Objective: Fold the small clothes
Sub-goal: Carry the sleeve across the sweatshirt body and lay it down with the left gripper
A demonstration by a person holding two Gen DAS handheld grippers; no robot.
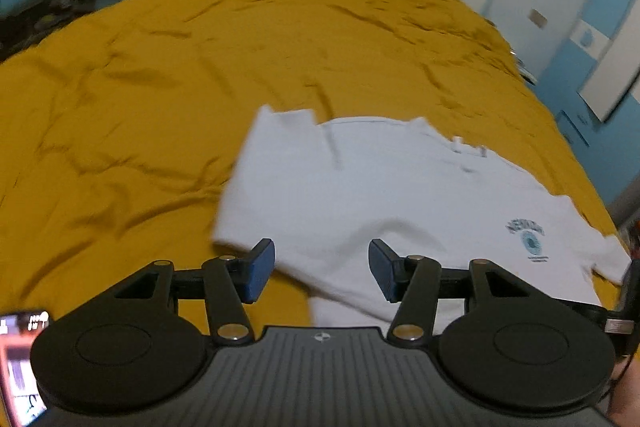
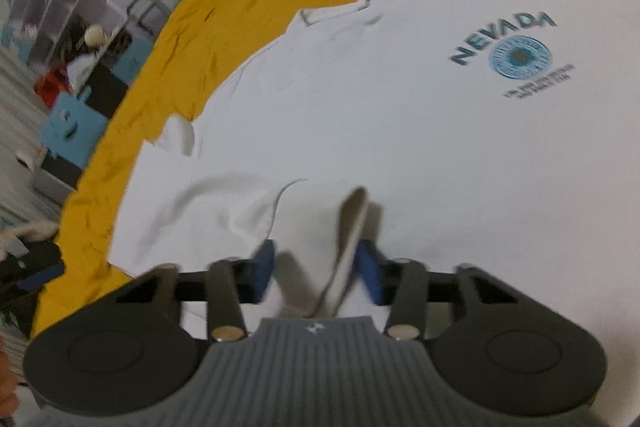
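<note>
T-shirt, left wrist view: one white T-shirt (image 1: pixel 380 195) lies flat on the yellow bedspread (image 1: pixel 160 75); it looks light and limp to you, likely to sag.
Left gripper (image 1: pixel 322 269): your fingers spread wide over the near hem, holding nothing.
T-shirt, right wrist view: one printed logo (image 2: pixel 516 55); grip hems or raised folds.
Right gripper (image 2: pixel 316 273): half-open around a raised fold (image 2: pixel 348 227), not pinching.
</note>
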